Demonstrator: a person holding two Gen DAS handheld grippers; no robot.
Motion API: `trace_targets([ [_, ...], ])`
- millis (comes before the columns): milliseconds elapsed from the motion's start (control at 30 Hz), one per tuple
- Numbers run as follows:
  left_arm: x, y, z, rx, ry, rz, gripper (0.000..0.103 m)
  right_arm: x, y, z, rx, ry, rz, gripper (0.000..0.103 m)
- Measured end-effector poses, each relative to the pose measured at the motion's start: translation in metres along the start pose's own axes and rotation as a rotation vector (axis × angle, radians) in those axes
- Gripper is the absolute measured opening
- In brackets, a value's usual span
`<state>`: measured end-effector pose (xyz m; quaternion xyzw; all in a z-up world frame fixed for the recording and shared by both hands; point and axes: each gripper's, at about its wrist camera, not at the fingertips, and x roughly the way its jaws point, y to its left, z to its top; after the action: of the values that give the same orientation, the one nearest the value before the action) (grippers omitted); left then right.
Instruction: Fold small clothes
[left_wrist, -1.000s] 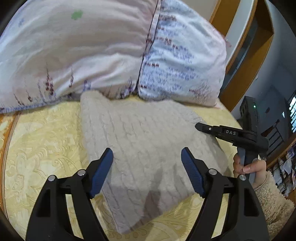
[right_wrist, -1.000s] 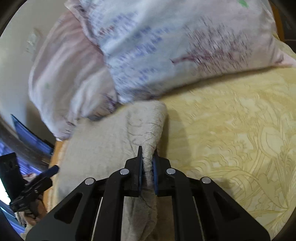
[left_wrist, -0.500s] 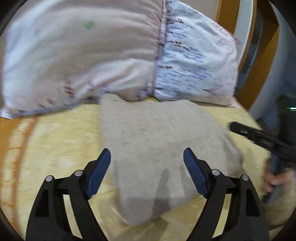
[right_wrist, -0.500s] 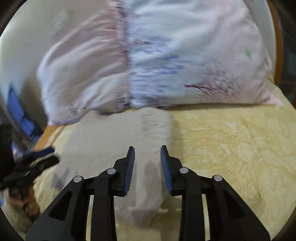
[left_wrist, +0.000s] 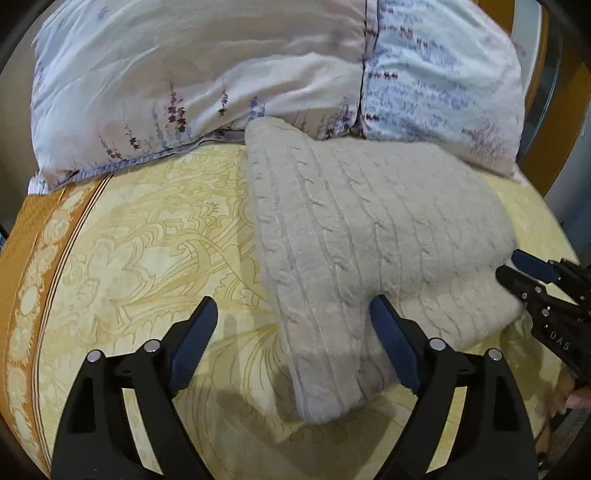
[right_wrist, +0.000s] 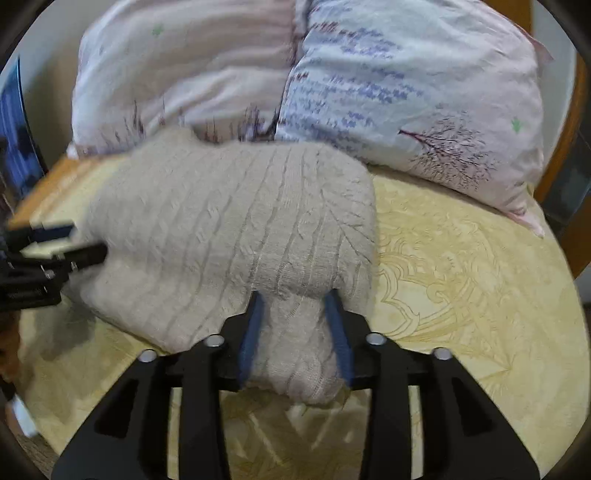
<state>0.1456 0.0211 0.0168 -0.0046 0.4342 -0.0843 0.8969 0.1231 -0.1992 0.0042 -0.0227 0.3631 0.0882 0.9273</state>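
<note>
My right gripper (right_wrist: 295, 332), clamped on the folded sweater (left_wrist: 369, 229) a second ago, is opening astride its corner on the bedspread (left_wrist: 129, 240), releasing the fold; left gripper (left_wrist: 295, 332) opening wide, empty, straddling the near edge.

Sweater (left_wrist: 369, 229): thick beige cable knit, fuzzy and matt, soft-looking ribs running lengthwise. Bedspread (left_wrist: 147, 240): yellow woven cloth with a faint sheen and a raised swirl pattern, orange band at 9 o'clock. Pillows (left_wrist: 221, 74): thin smooth printed cotton, creased, matt, at 12 o'clock. Left gripper (left_wrist: 293, 328): black matt plastic with round silvery metal screw heads; fingers (left_wrist: 194, 332) lined with dull blue rubbery pads. Right gripper (right_wrist: 293, 325): same black plastic, blue pads. Headboard (right_wrist: 570, 155): glossy orange-brown wood at 3 o'clock.
</note>
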Motion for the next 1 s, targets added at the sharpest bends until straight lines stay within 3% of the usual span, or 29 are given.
trace_targets([
  [67,-0.011,0.002,-0.007,0.004,-0.034,-0.001,0.086,-0.013,-0.006,-0.001,0.050,-0.051,-0.005,0.080],
  [167,-0.024,0.004,-0.021,0.017,-0.071,0.018,0.091,-0.032,-0.011,-0.006,0.083,-0.132,-0.026,0.082],
  [367,-0.037,0.002,-0.042,0.001,-0.067,0.020,0.096,-0.046,-0.014,-0.019,0.125,-0.166,-0.063,0.091],
  [400,-0.037,0.001,-0.043,-0.003,-0.063,0.016,0.097,-0.046,-0.012,-0.021,0.126,-0.167,-0.083,0.101],
  [467,-0.039,-0.002,-0.047,-0.013,-0.050,0.010,0.097,-0.047,-0.007,-0.026,0.125,-0.164,-0.118,0.102],
  [1000,-0.018,-0.026,-0.059,-0.005,0.035,0.036,0.101,-0.021,0.024,-0.047,0.073,-0.015,-0.107,0.102],
])
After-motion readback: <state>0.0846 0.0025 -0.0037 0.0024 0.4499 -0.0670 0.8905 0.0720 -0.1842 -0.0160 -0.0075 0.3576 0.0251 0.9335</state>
